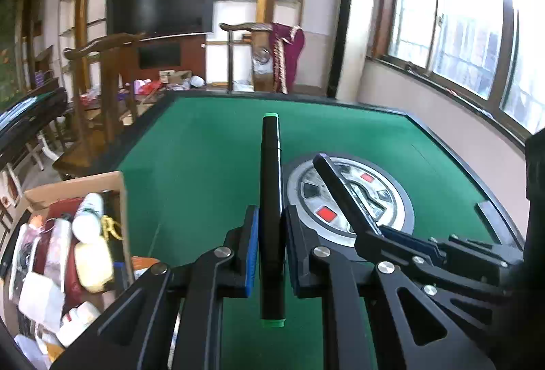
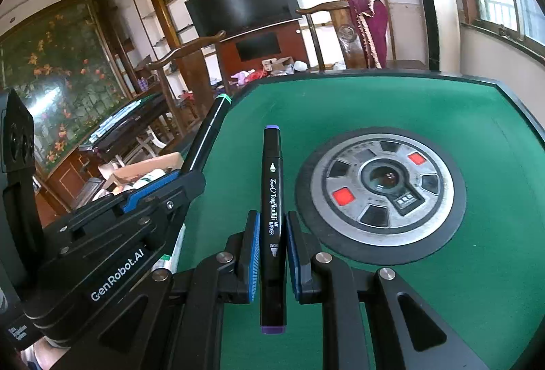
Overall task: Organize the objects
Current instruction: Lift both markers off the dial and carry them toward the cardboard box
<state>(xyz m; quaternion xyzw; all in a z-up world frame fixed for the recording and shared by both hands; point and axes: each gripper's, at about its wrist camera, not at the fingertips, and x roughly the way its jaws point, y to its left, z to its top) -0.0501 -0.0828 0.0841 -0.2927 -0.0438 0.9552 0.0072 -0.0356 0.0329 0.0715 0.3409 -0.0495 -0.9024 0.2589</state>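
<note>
My left gripper is shut on a black art marker with green end caps, held lengthwise above the green felt table. My right gripper is shut on a black art marker with purple end caps that bears white lettering. The two grippers hang side by side over the table's near part. In the left wrist view the right gripper and its marker show at the right. In the right wrist view the left gripper and the green-capped marker show at the left.
A round metal hub with red buttons sits in the table's centre. An open cardboard box full of bottles and packets stands off the table's left edge. Wooden chairs, a wall television and a window lie beyond.
</note>
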